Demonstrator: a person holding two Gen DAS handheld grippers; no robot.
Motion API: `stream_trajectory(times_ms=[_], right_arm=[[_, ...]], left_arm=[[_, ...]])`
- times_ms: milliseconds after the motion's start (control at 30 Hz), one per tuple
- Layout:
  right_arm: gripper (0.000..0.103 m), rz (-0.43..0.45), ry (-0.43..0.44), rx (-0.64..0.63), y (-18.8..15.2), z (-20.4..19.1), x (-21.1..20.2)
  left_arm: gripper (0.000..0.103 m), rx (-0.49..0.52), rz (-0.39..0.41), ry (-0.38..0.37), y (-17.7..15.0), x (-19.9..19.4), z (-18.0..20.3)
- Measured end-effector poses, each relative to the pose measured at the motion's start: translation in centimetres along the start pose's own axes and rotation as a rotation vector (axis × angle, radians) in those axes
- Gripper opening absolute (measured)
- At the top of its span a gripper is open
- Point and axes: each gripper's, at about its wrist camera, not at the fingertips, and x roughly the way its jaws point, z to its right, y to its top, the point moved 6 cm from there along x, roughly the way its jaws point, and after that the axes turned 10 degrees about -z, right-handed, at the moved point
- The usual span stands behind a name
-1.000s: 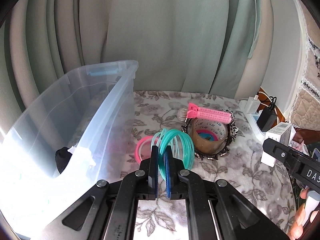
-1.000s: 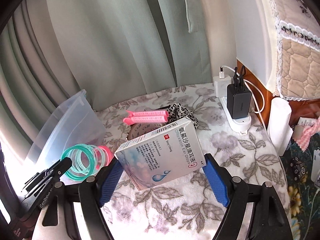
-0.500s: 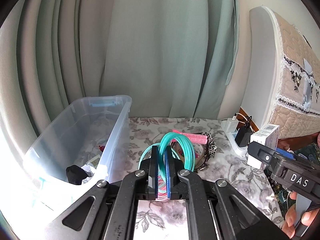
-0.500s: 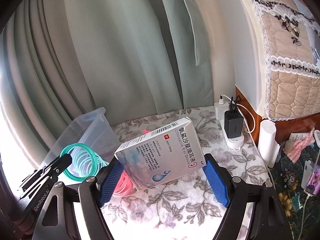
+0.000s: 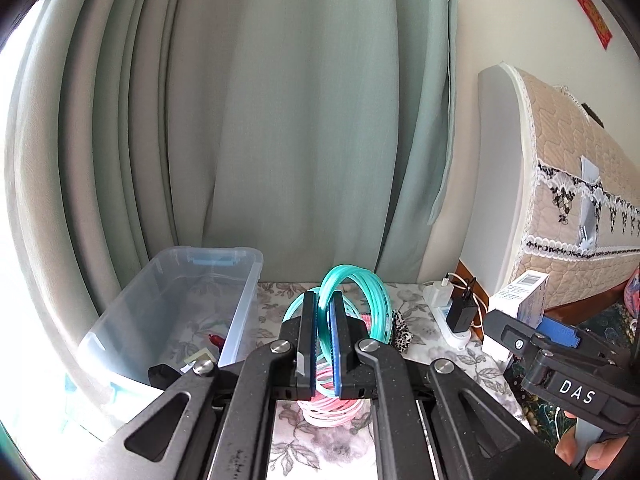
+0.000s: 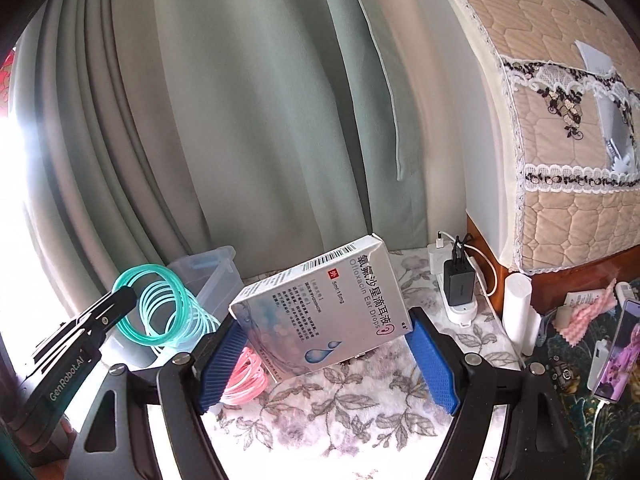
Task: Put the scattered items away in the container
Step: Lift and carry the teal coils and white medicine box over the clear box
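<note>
Both grippers have risen off the worktop [image 6: 340,412]. Left gripper [image 5: 323,344] jaws pinch the teal-and-pink plastic spring [image 5: 372,304]; right gripper [image 6: 326,356] jaws clamp the ear-drops box [image 6: 320,316]. Neither is in the clear bin [image 5: 248,300] yet; a leopard scrunchie [image 5: 401,330] remains out.

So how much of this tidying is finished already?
A few small things already lie in the clear bin. In hand: the left gripper pinches the teal-and-pink ring coil, and the right gripper clamps the ear-drops box; both are held above the table. Neither is binned yet; a leopard-print scrunchie waits.

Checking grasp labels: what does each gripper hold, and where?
Left gripper: teal-and-pink coil, pinched on its teal rings. Right gripper: ear-drops box, clamped across its lower side edges.
</note>
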Motion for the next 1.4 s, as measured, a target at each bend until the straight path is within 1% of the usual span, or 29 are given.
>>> stream_trajectory(times_ms=[133,267,367,733,900,1067,1400], right_arm=[[0.082,0.016,0.008,-0.025,0.3,-1.3,-0.9],[0.082,0.027,0.017,-0.052,0.6,-2.8,-1.5],[0.082,0.033,0.026,-0.078,0.8,-4.0,-1.8],[0.082,0.038,0.080,-0.136,1.7,-8.3,-1.8],[0.082,0.025,0.092,-0.167,1.6,-10.0,-1.2],[0.082,0.002,0.097,-0.197,1.2,-11.6,-0.4],[0.082,-0.015,0.118,-0.253,1.4,-15.0,1.0]], left_arm=[[0.005,-0.013,0.051,0.013,1.4,-1.5,-1.0],[0.005,-0.065,0.089,0.014,2.5,-2.9,-2.7],[0.005,-0.084,0.115,0.028,3.1,-3.8,-3.8],[0.005,-0.147,0.189,0.107,4.8,-5.5,-8.6],[0.005,-0.170,0.195,0.136,4.8,-5.3,-10.6],[0.005,-0.199,0.179,0.151,4.4,-4.4,-12.3],[0.005,-0.249,0.149,0.174,3.4,-2.5,-15.4]])
